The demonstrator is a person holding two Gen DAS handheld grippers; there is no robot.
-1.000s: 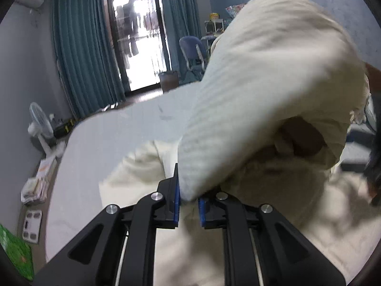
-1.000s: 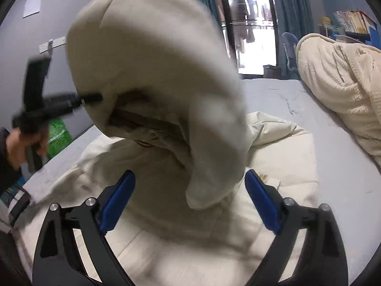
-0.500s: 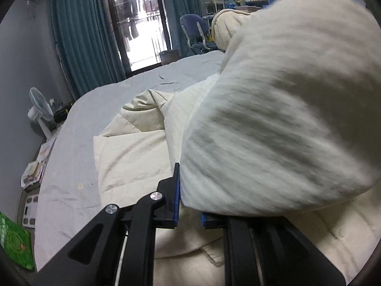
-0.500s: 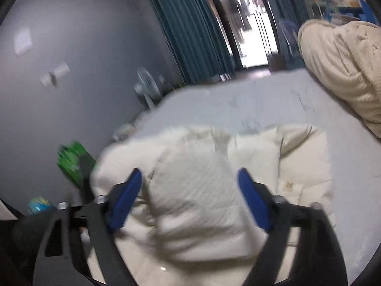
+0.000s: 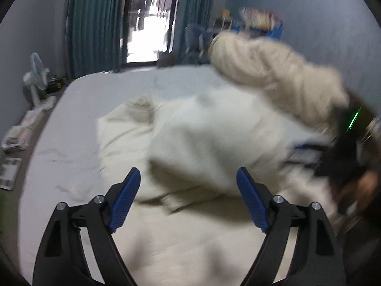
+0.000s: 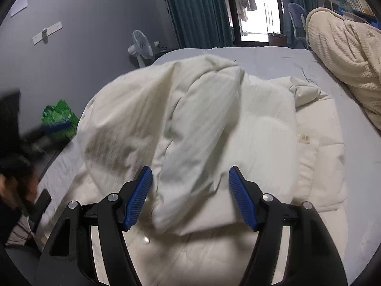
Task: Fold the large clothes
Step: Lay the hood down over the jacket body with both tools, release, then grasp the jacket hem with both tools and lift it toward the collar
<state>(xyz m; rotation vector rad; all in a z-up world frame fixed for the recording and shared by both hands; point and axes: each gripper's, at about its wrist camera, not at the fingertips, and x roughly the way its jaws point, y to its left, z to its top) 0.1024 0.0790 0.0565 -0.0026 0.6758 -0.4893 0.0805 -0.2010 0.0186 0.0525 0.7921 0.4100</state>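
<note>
Cream garment [image 5: 202,143] released (left claw [image 5: 188,200] open)

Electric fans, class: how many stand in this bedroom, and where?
1. A white pedestal fan stands on the floor by the grey wall, left of the bed and near the teal curtains. Others may be hidden out of view.

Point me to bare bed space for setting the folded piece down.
Free: the grey sheet between the cream garment and the window end, and the strip along the bed's fan-side edge. Crowded: the middle, under the garment, and the side where the knitted blanket lies heaped.
</note>
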